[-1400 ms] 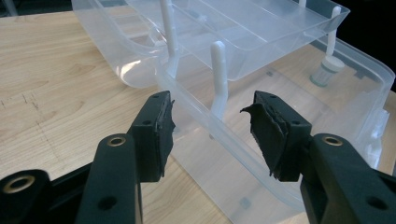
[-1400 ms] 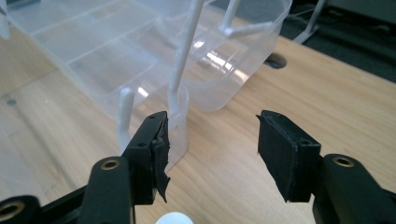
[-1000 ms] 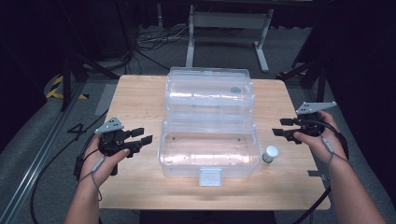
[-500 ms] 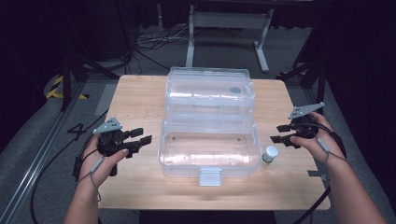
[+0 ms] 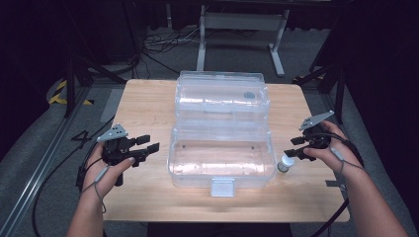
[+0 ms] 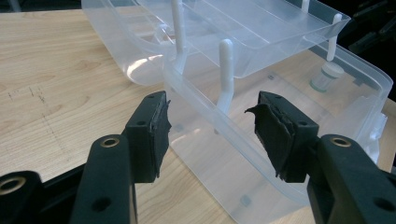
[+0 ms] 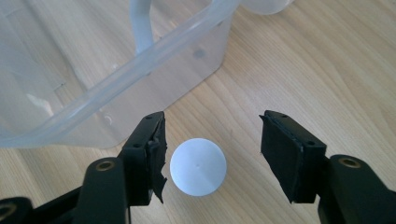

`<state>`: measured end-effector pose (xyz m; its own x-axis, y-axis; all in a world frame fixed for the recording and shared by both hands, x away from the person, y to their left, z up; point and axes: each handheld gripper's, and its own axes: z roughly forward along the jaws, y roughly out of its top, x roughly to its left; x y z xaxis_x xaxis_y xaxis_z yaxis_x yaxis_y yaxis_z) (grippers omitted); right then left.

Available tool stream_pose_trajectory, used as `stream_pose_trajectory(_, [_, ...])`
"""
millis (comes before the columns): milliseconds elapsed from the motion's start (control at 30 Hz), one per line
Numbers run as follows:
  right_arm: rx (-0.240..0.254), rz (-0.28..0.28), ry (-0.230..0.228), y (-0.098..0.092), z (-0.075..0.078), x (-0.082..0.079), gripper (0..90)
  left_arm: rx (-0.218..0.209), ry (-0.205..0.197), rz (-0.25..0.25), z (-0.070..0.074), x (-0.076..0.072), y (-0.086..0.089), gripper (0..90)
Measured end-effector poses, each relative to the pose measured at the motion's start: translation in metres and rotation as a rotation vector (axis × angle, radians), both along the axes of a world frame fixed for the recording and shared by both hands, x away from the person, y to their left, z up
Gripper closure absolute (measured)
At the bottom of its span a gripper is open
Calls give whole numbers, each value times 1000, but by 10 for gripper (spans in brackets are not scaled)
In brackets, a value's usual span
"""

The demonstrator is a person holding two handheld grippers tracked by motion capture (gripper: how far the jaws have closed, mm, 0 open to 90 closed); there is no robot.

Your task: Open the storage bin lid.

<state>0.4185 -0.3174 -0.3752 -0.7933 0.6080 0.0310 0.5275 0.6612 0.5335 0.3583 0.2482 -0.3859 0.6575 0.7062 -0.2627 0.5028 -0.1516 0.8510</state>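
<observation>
The right hand-held gripper (image 5: 298, 146), jaws apart, hovers just beside the small bottle (image 5: 284, 163) near the clear box (image 5: 221, 165).

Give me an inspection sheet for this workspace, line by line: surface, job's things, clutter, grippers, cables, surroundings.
Surface: wooden table, bare around the box.
Job's things: clear box open mid-table, lid swung back; small white-capped bottle upright on the table beside the box's right end.
Clutter: nothing seen.
Grippers: left gripper open, held left of the box, touching nothing; right gripper open, its jaws just widened, either side of the bottle's cap without pressing it.
Cables: one trails from each gripper; more lie on the floor beyond the table.
Surroundings: dark room, grey metal stand behind the table.
</observation>
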Motion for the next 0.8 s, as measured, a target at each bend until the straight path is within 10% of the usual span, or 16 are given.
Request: stream_pose_trajectory(800, [-83, 60, 80, 7, -22, 2, 390, -1, 5, 4, -1, 1, 2, 455])
